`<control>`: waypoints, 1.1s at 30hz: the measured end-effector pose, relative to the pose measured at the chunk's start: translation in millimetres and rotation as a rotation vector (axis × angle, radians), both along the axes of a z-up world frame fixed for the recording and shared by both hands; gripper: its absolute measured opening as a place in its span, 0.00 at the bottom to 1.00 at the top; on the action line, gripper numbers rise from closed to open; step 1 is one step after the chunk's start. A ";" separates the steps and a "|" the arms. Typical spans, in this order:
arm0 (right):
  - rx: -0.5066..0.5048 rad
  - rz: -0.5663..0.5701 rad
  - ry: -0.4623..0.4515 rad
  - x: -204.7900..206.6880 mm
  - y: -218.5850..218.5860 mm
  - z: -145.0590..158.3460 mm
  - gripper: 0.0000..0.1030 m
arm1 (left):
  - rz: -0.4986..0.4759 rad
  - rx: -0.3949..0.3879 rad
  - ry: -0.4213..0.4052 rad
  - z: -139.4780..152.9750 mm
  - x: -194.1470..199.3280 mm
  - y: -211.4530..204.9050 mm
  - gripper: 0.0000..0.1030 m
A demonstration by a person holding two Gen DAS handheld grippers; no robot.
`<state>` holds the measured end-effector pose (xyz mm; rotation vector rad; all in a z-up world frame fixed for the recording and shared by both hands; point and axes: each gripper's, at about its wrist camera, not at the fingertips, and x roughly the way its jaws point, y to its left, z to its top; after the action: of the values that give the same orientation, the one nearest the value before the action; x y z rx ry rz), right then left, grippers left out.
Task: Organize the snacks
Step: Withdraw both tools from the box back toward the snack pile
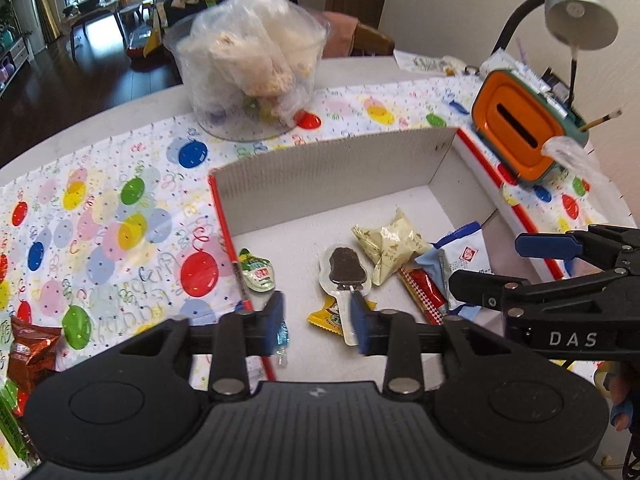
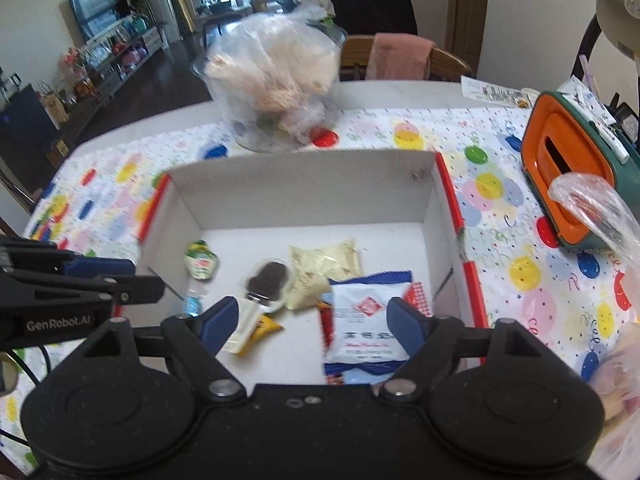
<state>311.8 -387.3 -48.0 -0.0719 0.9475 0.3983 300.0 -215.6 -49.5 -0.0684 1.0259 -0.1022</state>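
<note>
Far left, cut off at the frame edge: a reddish-brown foil snack pack [image 1: 28, 354] out on the balloon-print tablecloth [image 1: 120, 216], outside the cardboard box [image 1: 332, 164]. Only a corner showing, contents unreadable. Just beyond the box wall, left gripper [image 1: 318, 320], jaws spread, nothing between them, hovering at the near left of the box. Straight ahead of those jaws: chocolate bar on a stick in clear wrap [image 1: 344, 276], long axis running away from the fingers, stick end nearest, right pad all but over it. Green-lidded jelly cup [image 1: 260, 274] off to the left by the wall. Moving right: cream pouch [image 1: 390, 246], then white-and-blue packet [image 2: 366, 320], lying lengthwise between the right gripper [image 2: 314, 322] fingers, jaws wide apart, not pinching. Right hand likely nearer that packet. Red checkered wrapper [image 1: 424, 294] mostly buried beneath it. Lower packet edge hidden behind the gripper body; contact impossible to judge.
</note>
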 end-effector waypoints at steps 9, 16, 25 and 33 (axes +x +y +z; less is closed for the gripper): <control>0.069 0.060 -0.058 -24.6 26.4 24.4 0.89 | 0.041 0.003 -0.104 24.5 -36.9 35.4 0.57; 0.098 0.091 -0.115 -47.4 58.8 35.8 0.97 | 0.093 -0.020 -0.146 33.6 -69.2 79.0 0.64; 0.085 0.145 -0.126 -77.7 118.8 31.1 1.00 | 0.171 -0.022 -0.176 34.7 -111.1 141.7 0.75; 0.071 0.189 -0.110 -102.6 176.1 18.7 1.00 | 0.245 -0.017 -0.175 25.9 -142.7 204.8 0.76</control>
<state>209.3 -211.2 -29.3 -0.1178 0.8197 0.5966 157.3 -10.8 -23.7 -0.1967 0.8351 0.1050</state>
